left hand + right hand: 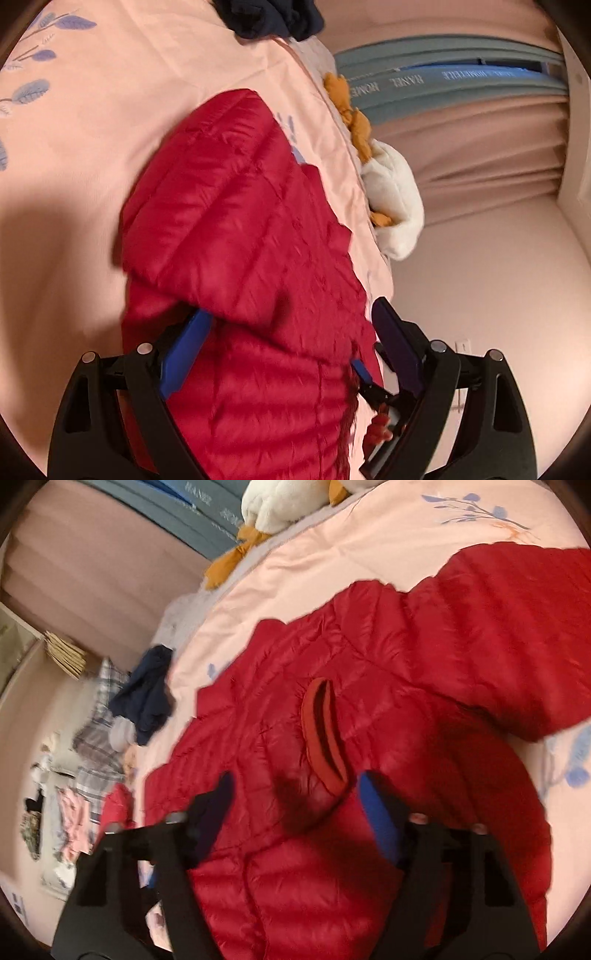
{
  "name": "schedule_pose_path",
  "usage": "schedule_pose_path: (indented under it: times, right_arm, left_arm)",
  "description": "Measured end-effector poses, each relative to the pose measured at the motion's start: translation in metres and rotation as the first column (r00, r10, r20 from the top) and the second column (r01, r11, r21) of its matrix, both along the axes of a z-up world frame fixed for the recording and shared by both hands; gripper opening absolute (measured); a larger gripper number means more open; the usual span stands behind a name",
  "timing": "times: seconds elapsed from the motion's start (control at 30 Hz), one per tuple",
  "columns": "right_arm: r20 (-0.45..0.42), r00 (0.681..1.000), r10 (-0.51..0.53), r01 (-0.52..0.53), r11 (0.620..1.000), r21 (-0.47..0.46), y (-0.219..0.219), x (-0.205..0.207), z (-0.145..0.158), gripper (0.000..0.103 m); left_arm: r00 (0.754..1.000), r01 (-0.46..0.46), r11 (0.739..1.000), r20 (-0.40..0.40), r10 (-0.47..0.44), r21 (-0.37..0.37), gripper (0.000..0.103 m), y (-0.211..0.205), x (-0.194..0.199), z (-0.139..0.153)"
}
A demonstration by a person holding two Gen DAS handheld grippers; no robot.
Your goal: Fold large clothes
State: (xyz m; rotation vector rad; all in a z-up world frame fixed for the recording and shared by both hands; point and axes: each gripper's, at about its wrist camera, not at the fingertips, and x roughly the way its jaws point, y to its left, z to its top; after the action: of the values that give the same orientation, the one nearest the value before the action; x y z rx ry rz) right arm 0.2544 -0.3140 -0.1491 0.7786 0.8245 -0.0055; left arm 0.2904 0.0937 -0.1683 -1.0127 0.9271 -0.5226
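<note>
A red quilted down jacket lies spread on a pink bed cover. In the left wrist view my left gripper stands wide open over one end of it. The left blue pad is tucked against a fold and the right pad sits apart, at the jacket's edge. In the right wrist view the jacket fills the middle, its collar opening facing up. My right gripper hovers just in front of the collar, jaws apart, with red fabric below the gap and not pinched.
A white and orange plush toy lies at the bed's edge beside a pink curtain. A dark navy garment sits on the bed's rim. Several clothes are scattered on the floor beside the bed.
</note>
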Motion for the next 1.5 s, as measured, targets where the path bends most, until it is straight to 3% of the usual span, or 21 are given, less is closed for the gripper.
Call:
schedule_pose_path:
  times: [0.07, 0.13, 0.17, 0.23, 0.33, 0.4, 0.5, 0.6, 0.67, 0.7, 0.73, 0.83, 1.0, 1.07, 1.1, 1.13, 1.2, 1.23, 1.3, 1.37, 1.5]
  right_arm:
    - [-0.028, 0.999, 0.019, -0.021, 0.999, -0.051, 0.008, 0.011, -0.006, 0.037]
    - [-0.043, 0.999, 0.031, -0.037, 0.99, -0.138, 0.016, 0.016, -0.01, 0.018]
    - [-0.035, 0.999, 0.028, -0.034, 0.985, -0.168, 0.017, 0.014, -0.011, 0.013]
    - [0.0, 1.0, 0.007, -0.007, 0.976, -0.217, 0.013, 0.005, -0.006, 0.011]
    - [0.033, 0.999, -0.029, 0.036, 0.969, -0.244, 0.001, -0.013, 0.001, 0.009]
    - [-0.007, 1.0, -0.01, 0.008, 0.956, -0.293, 0.0, -0.011, -0.006, 0.009]
    - [-0.049, 0.999, 0.008, -0.024, 0.943, -0.332, 0.003, -0.006, -0.015, 0.01]
    - [-0.065, 0.998, 0.017, -0.036, 0.952, -0.305, -0.001, -0.005, -0.011, 0.016]
    - [-0.049, 0.999, 0.021, -0.035, 0.95, -0.309, -0.005, -0.012, -0.001, 0.036]
    - [-0.027, 0.999, 0.023, -0.031, 0.939, -0.341, -0.005, -0.016, 0.006, 0.04]
    - [-0.01, 1.0, 0.028, -0.03, 0.926, -0.376, -0.004, -0.02, 0.012, 0.045]
    - [0.022, 0.996, 0.083, -0.065, 0.893, -0.446, 0.006, -0.025, 0.027, 0.047]
    - [0.019, 0.987, 0.158, -0.128, 0.862, -0.491, 0.037, -0.006, 0.029, 0.047]
    - [0.019, 0.983, 0.182, -0.145, 0.839, -0.525, 0.051, 0.004, 0.028, 0.047]
    - [0.016, 0.982, 0.188, -0.15, 0.828, -0.54, 0.056, 0.008, 0.028, 0.046]
    - [0.018, 0.981, 0.194, -0.149, 0.809, -0.568, 0.062, 0.012, 0.027, 0.045]
    - [0.019, 0.979, 0.204, -0.155, 0.795, -0.587, 0.069, 0.019, 0.026, 0.044]
    - [0.014, 0.978, 0.21, -0.163, 0.796, -0.582, 0.07, 0.021, 0.025, 0.044]
    - [-0.013, 0.977, 0.212, -0.179, 0.792, -0.584, 0.071, 0.026, 0.018, 0.044]
    - [-0.066, 0.977, 0.201, -0.199, 0.766, -0.612, 0.071, 0.03, 0.005, 0.041]
    - [-0.121, 0.972, 0.203, -0.234, 0.762, -0.603, 0.067, 0.033, -0.011, 0.042]
  left_arm:
    - [1.0, -0.026, 1.0, -0.002, 0.026, -0.016, 0.088, 0.005, 0.002, -0.002]
    - [0.998, -0.066, 0.998, 0.0, 0.066, -0.001, 0.078, 0.007, 0.006, -0.002]
    - [0.996, -0.087, 0.996, 0.001, 0.087, 0.014, 0.075, 0.01, 0.008, -0.002]
    - [0.992, -0.123, 0.991, -0.004, 0.123, 0.062, 0.05, 0.017, 0.01, -0.002]
    - [0.987, -0.157, 0.981, -0.008, 0.159, 0.114, 0.039, 0.027, 0.012, -0.006]
    - [0.988, -0.149, 0.982, -0.028, 0.153, 0.12, 0.038, 0.03, 0.014, -0.011]
    - [0.99, -0.124, 0.974, -0.047, 0.136, 0.191, 0.036, 0.024, 0.02, -0.021]
    - [0.992, -0.096, 0.982, -0.07, 0.108, 0.165, 0.036, 0.029, 0.019, -0.023]
    - [0.995, -0.054, 0.982, -0.074, 0.069, 0.181, 0.051, 0.035, 0.012, -0.016]
    - [0.997, -0.037, 0.974, -0.055, 0.05, 0.224, 0.066, 0.038, 0.005, -0.006]
    - [0.998, -0.034, 0.967, -0.038, 0.045, 0.252, 0.072, 0.041, -0.002, -0.001]
    - [0.998, -0.045, 0.936, 0.048, 0.03, 0.348, 0.072, 0.05, -0.015, 0.023]
    - [0.992, -0.053, 0.888, 0.126, -0.005, 0.456, 0.072, 0.033, 0.005, 0.048]
    - [0.99, -0.038, 0.844, 0.133, -0.039, 0.534, 0.067, 0.011, 0.018, 0.052]
    - [0.99, -0.028, 0.83, 0.129, -0.053, 0.557, 0.052, 0.003, 0.023, 0.052]
    - [0.991, -0.006, 0.813, 0.111, -0.072, 0.582, 0.045, -0.007, 0.029, 0.05]
    - [0.991, 0.014, 0.775, 0.094, -0.094, 0.631, 0.045, -0.02, 0.033, 0.048]
    - [0.99, 0.019, 0.734, 0.088, -0.107, 0.679, 0.045, -0.027, 0.035, 0.046]
    - [0.99, 0.037, 0.676, 0.067, -0.127, 0.736, 0.045, -0.036, 0.039, 0.04]
    - [0.988, 0.076, 0.636, 0.027, -0.15, 0.768, 0.045, -0.042, 0.043, 0.028]
    - [0.982, 0.112, 0.579, 0.0, -0.189, 0.807, 0.045, -0.048, 0.043, 0.008]
